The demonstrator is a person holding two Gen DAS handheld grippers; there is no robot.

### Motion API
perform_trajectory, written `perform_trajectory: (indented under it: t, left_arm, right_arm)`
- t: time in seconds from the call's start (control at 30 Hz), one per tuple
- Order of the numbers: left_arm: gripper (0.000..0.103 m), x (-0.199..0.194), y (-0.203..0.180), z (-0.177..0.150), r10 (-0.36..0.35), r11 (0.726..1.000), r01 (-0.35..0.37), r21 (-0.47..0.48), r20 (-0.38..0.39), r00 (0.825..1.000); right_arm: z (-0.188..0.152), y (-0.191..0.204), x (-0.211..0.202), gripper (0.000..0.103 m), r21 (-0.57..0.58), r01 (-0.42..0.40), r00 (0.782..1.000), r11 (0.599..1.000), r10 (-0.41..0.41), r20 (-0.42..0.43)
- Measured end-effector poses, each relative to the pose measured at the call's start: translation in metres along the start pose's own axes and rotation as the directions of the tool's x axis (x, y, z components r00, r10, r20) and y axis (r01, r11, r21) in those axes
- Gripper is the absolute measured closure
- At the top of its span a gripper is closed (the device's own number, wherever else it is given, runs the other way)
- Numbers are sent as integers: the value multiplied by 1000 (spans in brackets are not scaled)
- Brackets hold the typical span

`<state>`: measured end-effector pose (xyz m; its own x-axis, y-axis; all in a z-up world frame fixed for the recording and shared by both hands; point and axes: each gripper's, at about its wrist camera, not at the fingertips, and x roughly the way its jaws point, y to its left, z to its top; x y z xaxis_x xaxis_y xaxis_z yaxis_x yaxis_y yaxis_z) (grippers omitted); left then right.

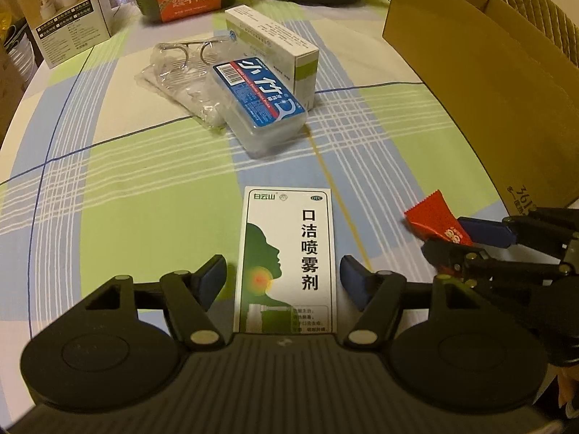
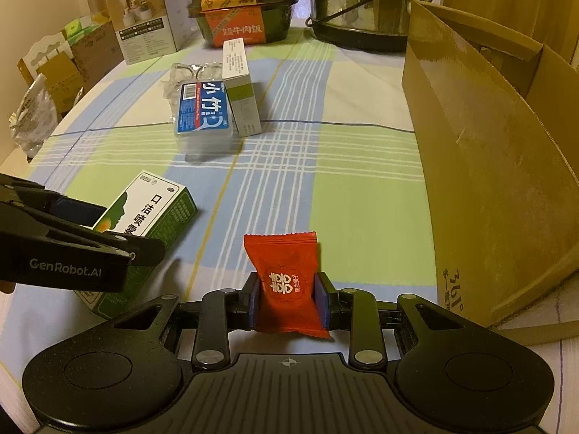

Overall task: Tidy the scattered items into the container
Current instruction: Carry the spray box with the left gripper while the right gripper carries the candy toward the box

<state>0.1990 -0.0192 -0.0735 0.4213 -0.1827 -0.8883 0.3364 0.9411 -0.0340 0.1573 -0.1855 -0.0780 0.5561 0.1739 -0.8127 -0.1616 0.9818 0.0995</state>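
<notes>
Right gripper [image 2: 288, 300] is clenched on the small red foil candy packet [image 2: 284, 282], blue pads pinching it from both sides, the packet sticking forward between the fingers. Left gripper [image 1: 284, 275] is spread wide, its two blue-padded fingers either side of the white-and-green throat spray box [image 1: 287, 256], which lies flat on the table; neither pad touches the box in the left wrist view. From the right wrist view that same box sits to the left, partly under the left gripper's black arm. Both tools are low over the green, blue and white plaid tablecloth [image 2: 354, 166]. Off to the right stands the open brown cardboard box [image 2: 481, 181], its near flap leaning outward just beside the candy. Further up the cloth there's a cluster: a clear plastic case with a blue label [image 1: 258, 103], touching a white-and-green carton [image 1: 275, 49] on its right and a crumpled clear plastic blister pack [image 1: 177, 72] on its left. At the far edge sit a white product box [image 2: 148, 18], a black meal tray with an orange sleeve [image 2: 239, 11] and a shiny metal kettle [image 2: 362, 3].
</notes>
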Motion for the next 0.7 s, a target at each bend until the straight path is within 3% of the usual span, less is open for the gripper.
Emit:
perform_trajectory:
  t: [0.7]
  left_arm:
    - [52,1,1,-10,10,1000,-10,-8,-10,1000]
  right_arm:
    - [-2,9,1,70,-74,43,999,996,-43,0]
